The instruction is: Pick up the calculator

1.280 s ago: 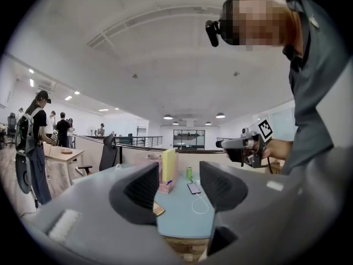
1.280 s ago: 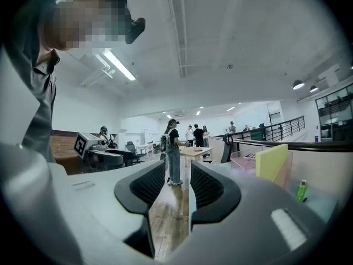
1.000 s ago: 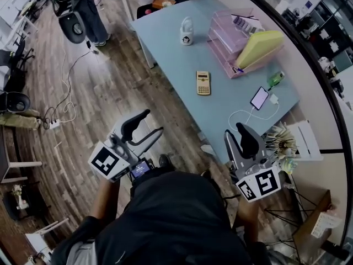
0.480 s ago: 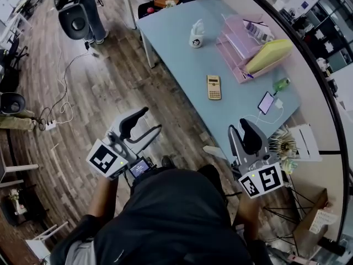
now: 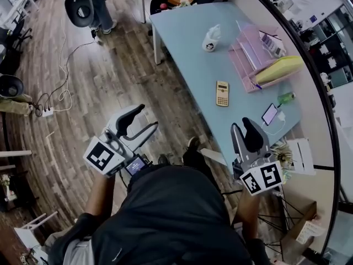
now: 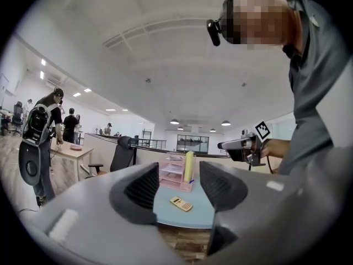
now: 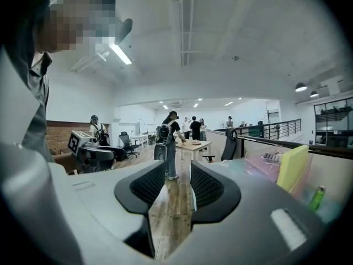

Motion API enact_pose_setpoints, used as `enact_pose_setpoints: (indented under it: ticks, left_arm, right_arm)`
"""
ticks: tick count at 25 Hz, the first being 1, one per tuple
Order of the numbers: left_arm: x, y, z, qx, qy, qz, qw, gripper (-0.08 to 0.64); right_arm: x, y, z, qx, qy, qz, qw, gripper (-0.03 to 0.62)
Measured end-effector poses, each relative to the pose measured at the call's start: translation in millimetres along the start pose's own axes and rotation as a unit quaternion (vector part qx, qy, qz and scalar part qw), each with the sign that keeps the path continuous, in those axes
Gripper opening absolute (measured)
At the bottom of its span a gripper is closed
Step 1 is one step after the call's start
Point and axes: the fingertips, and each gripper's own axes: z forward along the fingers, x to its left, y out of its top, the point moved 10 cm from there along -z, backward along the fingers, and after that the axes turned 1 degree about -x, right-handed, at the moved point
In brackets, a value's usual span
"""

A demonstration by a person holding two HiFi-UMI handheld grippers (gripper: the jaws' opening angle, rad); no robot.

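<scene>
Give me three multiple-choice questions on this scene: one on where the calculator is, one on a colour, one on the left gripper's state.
1. Where does the calculator lie?
A. in the tray
B. on the table, apart from the tray
C. on a chair

2. What colour is the tray?
A. green
B. black
C. pink

3. How is the left gripper?
A. open and empty
B. shut on the calculator
C. shut and empty

Answers:
1 B: the calculator lies flat on the bare table beside the tray.
2 C: its tiers are pink.
3 A: its jaws stand apart and hold nothing.
</scene>
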Motion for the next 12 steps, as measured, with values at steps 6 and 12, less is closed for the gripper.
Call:
enact_pose_setpoints:
  ticks: [6,12]
  left_arm:
    - [10,-1,8,0.003,0.027,-0.001,0.9996,0.273]
    - [19,1,27,0.012,0.053,-0.001,0.9985,0.273]
  right_arm:
    - [-28,-10,23,0.008,0.007,0.01,1.0,0.126]
    - [-69,-29,56,0.028,0.018,0.02,0.999,0.126]
